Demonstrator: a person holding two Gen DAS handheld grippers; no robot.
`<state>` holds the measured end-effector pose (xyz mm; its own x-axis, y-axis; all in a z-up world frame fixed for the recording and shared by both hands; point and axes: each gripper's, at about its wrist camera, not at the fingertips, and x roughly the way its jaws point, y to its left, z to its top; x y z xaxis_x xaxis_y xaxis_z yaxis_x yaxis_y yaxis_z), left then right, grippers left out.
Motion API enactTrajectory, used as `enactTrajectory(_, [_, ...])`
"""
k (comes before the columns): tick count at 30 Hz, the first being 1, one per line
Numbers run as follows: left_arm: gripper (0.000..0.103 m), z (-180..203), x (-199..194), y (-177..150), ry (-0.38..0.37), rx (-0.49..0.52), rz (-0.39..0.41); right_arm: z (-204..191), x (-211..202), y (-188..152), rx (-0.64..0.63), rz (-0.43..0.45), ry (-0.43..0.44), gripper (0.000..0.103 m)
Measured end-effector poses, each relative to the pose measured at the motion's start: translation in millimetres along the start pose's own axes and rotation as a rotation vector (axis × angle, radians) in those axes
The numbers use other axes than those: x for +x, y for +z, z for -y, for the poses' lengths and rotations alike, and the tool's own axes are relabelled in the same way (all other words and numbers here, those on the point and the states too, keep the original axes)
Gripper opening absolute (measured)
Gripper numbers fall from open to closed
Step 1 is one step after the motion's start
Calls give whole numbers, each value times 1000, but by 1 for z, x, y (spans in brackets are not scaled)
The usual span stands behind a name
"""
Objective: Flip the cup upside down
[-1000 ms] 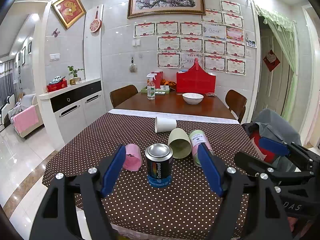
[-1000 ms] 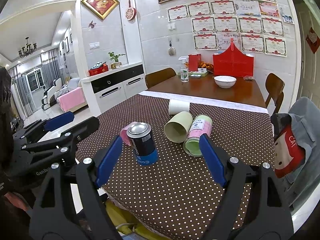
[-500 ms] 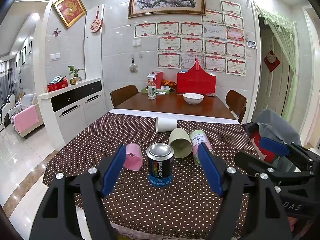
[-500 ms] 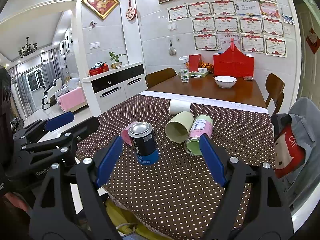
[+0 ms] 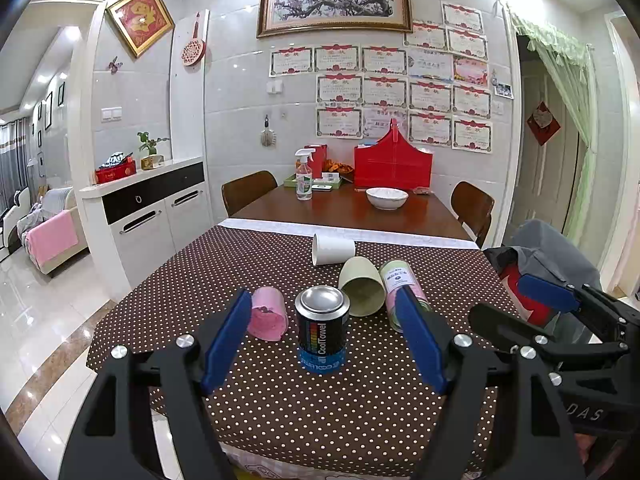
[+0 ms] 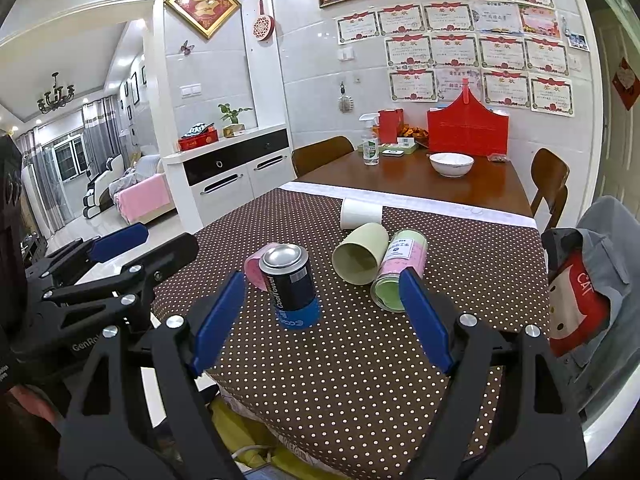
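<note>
Several cups lie on their sides on the brown dotted tablecloth: a pink cup, a pale green cup, a pink-and-green labelled cup and a white cup. A dark blue can stands upright with its metal end up. My left gripper is open and empty, in front of the can. My right gripper is open and empty, short of the can and cups.
Beyond the cloth the wooden table holds a white bowl, a spray bottle and a red box. Chairs stand on both sides. A chair with grey clothing is at the right. A white cabinet is at the left.
Both grippers have drawn back slightly and lifted a little; the can and cups sit a bit lower and farther in view. Nothing on the table has moved.
</note>
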<state>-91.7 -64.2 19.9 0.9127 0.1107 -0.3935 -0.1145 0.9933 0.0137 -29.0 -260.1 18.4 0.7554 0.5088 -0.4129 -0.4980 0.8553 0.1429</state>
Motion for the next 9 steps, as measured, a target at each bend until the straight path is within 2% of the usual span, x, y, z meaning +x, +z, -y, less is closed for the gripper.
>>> enactTrajectory(9, [73, -2, 1, -2, -3, 0, -18, -7, 0, -2, -2, -8, -5, 78])
